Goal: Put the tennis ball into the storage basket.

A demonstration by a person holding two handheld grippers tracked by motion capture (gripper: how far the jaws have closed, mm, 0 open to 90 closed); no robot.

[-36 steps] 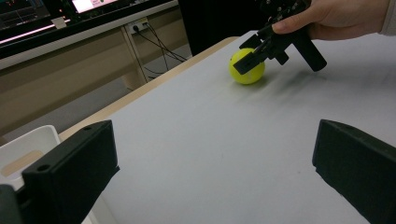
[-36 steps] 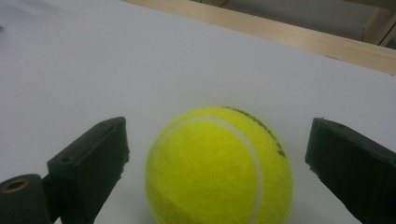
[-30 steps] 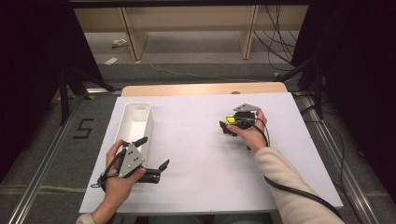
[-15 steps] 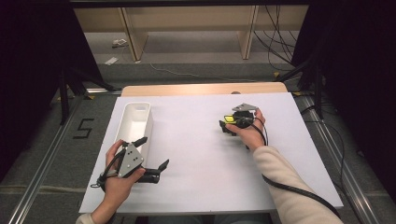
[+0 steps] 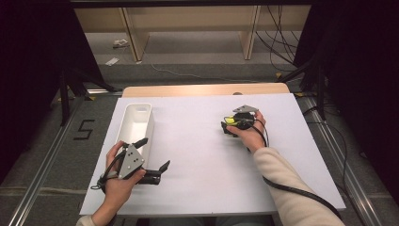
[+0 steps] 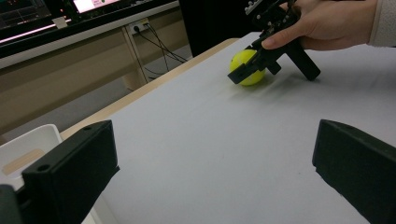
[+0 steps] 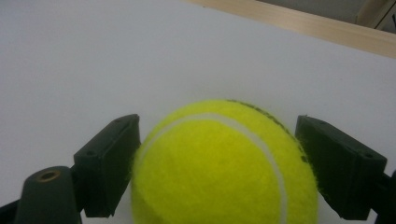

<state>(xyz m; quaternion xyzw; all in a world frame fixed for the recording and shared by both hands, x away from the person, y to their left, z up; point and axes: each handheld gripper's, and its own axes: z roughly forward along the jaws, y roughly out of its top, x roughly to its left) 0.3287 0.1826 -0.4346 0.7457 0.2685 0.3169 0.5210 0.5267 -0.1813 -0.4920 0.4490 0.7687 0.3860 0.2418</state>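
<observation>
Right tongs (image 7: 217,163) grip the tennis ball (image 7: 224,168) (both jaws touching); left tongs (image 6: 210,177) gape wide, empty.

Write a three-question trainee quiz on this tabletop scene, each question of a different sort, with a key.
1. True or false: the tennis ball sits between the jaws of the right gripper.
2. Multiple choice: where is the white bin? A) at the person's left side of the table, just beyond the left gripper; B) beside the right hand; C) on the floor.
3. Fill in: the jaws of the left gripper stand ____, with nothing between them.

Key: 1 true, the jaws are against the ball's two sides in the right gripper view. 2 A. 3 open.
</observation>
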